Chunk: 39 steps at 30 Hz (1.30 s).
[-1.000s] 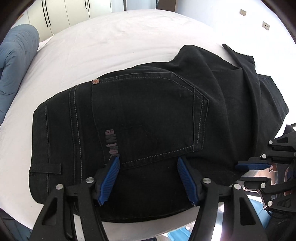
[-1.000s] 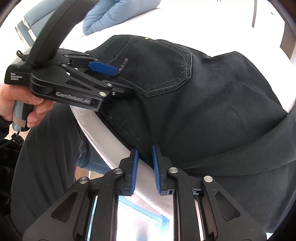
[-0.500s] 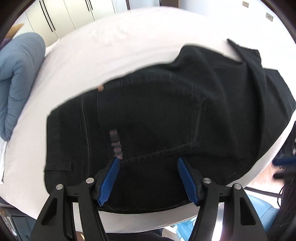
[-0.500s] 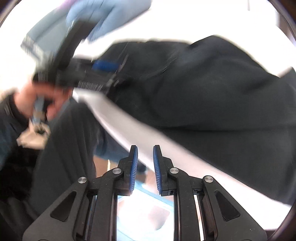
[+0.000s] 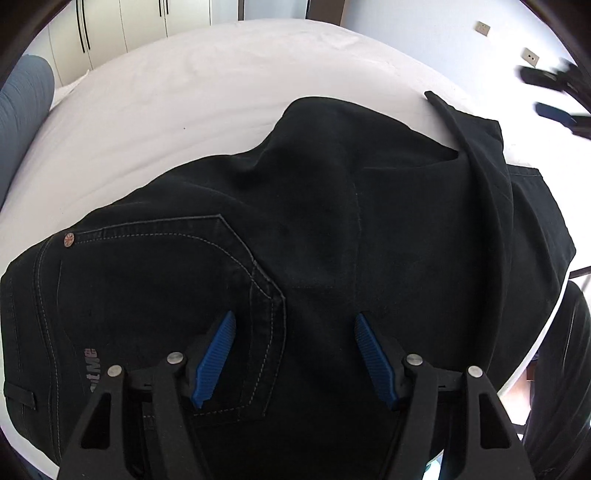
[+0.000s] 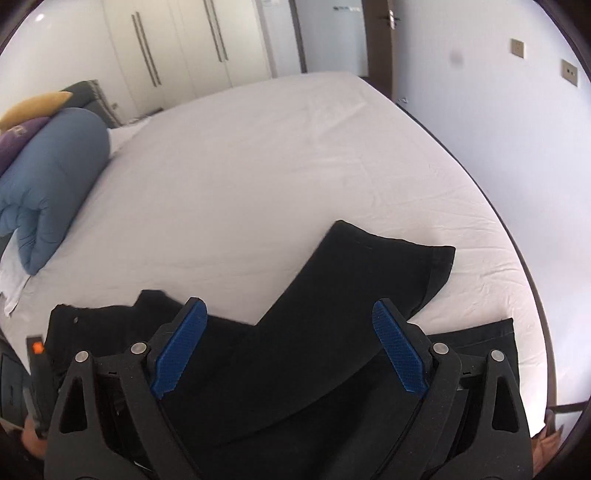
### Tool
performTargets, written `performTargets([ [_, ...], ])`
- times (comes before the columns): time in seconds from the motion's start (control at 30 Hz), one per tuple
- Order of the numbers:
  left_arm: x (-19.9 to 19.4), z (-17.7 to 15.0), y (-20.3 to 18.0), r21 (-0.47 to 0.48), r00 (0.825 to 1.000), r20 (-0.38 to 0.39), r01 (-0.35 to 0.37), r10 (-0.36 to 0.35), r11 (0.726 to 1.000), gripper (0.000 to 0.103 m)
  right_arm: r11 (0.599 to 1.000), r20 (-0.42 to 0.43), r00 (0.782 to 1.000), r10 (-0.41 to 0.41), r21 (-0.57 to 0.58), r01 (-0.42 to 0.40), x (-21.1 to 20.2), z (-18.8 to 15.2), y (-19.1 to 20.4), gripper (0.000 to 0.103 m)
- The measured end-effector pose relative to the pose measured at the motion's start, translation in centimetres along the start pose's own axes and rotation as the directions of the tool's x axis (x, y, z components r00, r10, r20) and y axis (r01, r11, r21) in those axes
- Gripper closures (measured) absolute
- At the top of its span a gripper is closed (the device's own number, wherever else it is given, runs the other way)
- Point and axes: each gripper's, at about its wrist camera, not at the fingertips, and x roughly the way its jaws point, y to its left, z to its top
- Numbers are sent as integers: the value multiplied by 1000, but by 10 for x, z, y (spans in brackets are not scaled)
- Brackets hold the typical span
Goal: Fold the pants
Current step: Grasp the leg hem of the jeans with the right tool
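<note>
Looking through the left wrist view: black denim pants (image 5: 332, 240) lay spread on the white-sheeted bed (image 5: 221, 92), near its front edge. Back pocket with pale stitching (image 5: 166, 295) sat lower left, a copper rivet (image 5: 69, 239) at its top corner, a greyish logo print (image 5: 91, 369) below it. One folded leg ran as a ridge up the right side toward the far corner. Left gripper (image 5: 293, 354) hung over the seat area, blue ribbed pads (image 5: 216, 356) spread at a moderate gap, nothing pinched between them; whether the tips touched the fabric could not be told. Right gripper (image 5: 554, 96) showed blurred at the upper right edge, up off the bed and well apart from the pants. A rolled blue duvet (image 5: 22, 110) sat at the far left, white wardrobe doors (image 5: 122, 26) behind the bed.

Right wrist view: right gripper (image 6: 290, 347) pointed down at the bed, its jaws had just been opening and stood wide, blue pads (image 6: 181, 347) far apart, nothing between them. Below it the pants (image 6: 332, 332) lay at the near edge of the bed (image 6: 295, 166), one leg crossing diagonally with its hem up and right, the other leg's hem flat at lower right. Waist end sat lower left. Part of the left gripper's black body with an orange mark (image 6: 37, 350) showed at the left edge, a hand (image 6: 31, 441) under it. Blue duvet (image 6: 51, 184) lay at the left with a yellow-and-purple cushion (image 6: 26, 118) on it; wardrobe doors (image 6: 166, 48) and a dark wooden door (image 6: 380, 37) stood behind.
</note>
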Motion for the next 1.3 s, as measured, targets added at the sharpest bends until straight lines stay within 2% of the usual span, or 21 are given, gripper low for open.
performTargets([
  [0.1,-1,-4,4,-27,1000,9,25,-25,999,35,994,-110,992,-59,89,69,53,38,-14,11],
  [0.23,-4,-8,9,-23,999,12,30,-30,999,35,982,-193,974,-116,126,141,113,62,-21,12],
  [0.3,-6,-9,10,-20,999,16,29,-28,999,34,977,-226,964,-136,129,168,133,63,-19,12],
  [0.4,-9,-8,10,-25,999,25,35,-35,999,34,969,-284,936,-207,70,236,165,69,-9,12],
  [0.47,-11,-8,13,-27,999,28,37,-36,999,34,951,-339,899,-278,34,307,189,68,-8,12],
  [0.53,-15,-13,18,-28,999,32,37,-36,999,34,942,-396,870,-293,36,333,208,65,-9,12],
  [0.57,-15,-14,17,-29,999,33,36,-35,999,34,940,-408,865,-293,43,339,216,65,-11,12],
  [0.63,-16,-16,18,-28,999,33,35,-34,999,34,938,-393,870,-297,52,343,222,68,-12,13],
  [0.67,-16,-16,17,-28,999,33,34,-34,999,34,939,-385,875,-295,53,340,223,70,-11,25],
  [0.7,-16,-16,17,-28,999,32,34,-33,999,34,942,-376,881,-287,55,330,224,73,-10,42],
  [0.73,-17,-17,17,-28,999,32,33,-33,999,34,944,-370,885,-284,54,325,222,73,-8,51],
  [0.77,-16,-16,17,-29,999,32,33,-32,999,34,946,-364,888,-280,54,320,221,76,-8,74],
  [0.8,-16,-15,16,-31,999,32,31,-30,999,34,949,-362,893,-269,59,310,220,80,-9,87],
  [0.87,-16,-16,15,-32,999,30,27,-26,999,33,956,-356,909,-216,113,271,215,85,-17,95],
  [0.9,-16,-17,15,-31,999,29,24,-23,999,33,958,-339,926,-169,166,235,208,87,-25,98],
  [0.93,-16,-17,15,-31,999,28,21,-20,999,33,955,-322,936,-146,200,217,200,87,-33,98],
  [1.03,-15,-16,15,-34,1000,20,19,-18,999,33,941,-203,977,-59,314,122,163,85,-57,100],
  [1.13,-15,-13,13,-41,1000,12,13,-12,999,32,917,-88,996,-20,396,53,116,70,-85,100],
  [1.3,-10,-1,4,-48,1000,-17,6,-7,999,21,842,70,997,-19,539,-22,35,15,-147,100],
])
